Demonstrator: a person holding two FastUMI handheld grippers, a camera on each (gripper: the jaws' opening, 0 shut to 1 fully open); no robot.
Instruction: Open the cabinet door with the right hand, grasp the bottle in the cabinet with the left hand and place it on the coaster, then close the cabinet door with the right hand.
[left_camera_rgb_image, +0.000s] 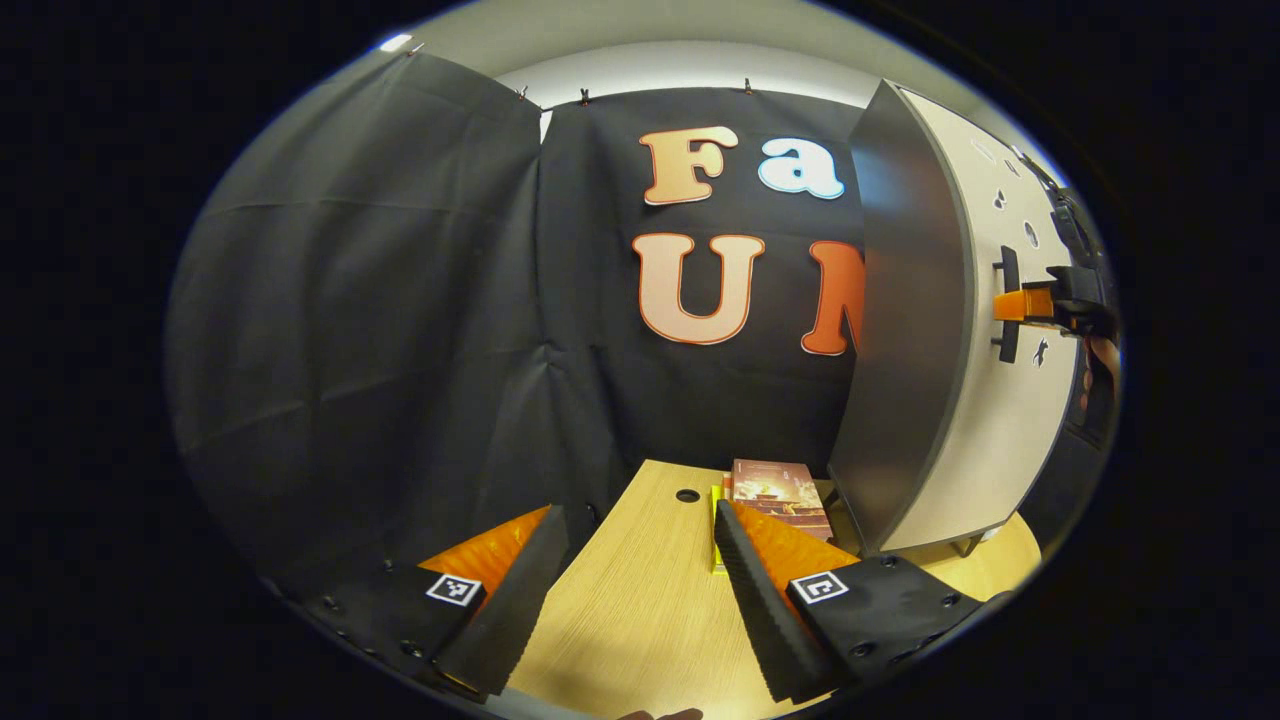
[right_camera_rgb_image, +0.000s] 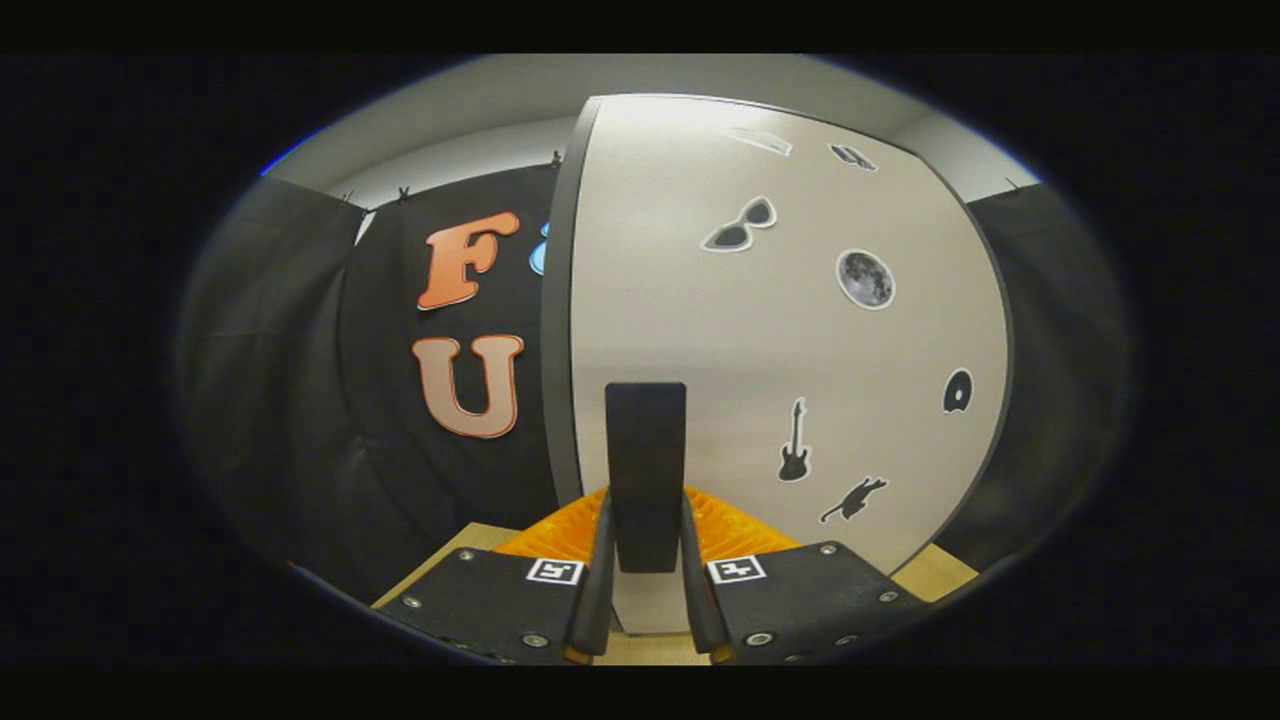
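I hold the right claw (right_camera_rgb_image: 646, 590) clamped on the door handle (right_camera_rgb_image: 646, 470) for pulling; left claw (left_camera_rgb_image: 640, 590) waits wide over the worktop (left_camera_rgb_image: 640, 600).

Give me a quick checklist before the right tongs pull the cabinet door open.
1. Right tongs closed on the door handle, a finger on either side: ok.
2. Cabinet door open: not ok, it looks closed.
3. Left tongs open and empty, ready for the bottle: ok.
4. Left tongs away from the door's side, over the table: ok.
5. Books lie beside the cabinet's base; whether they block the door's swing: cannot tell.
6. Coaster ready: cannot tell.
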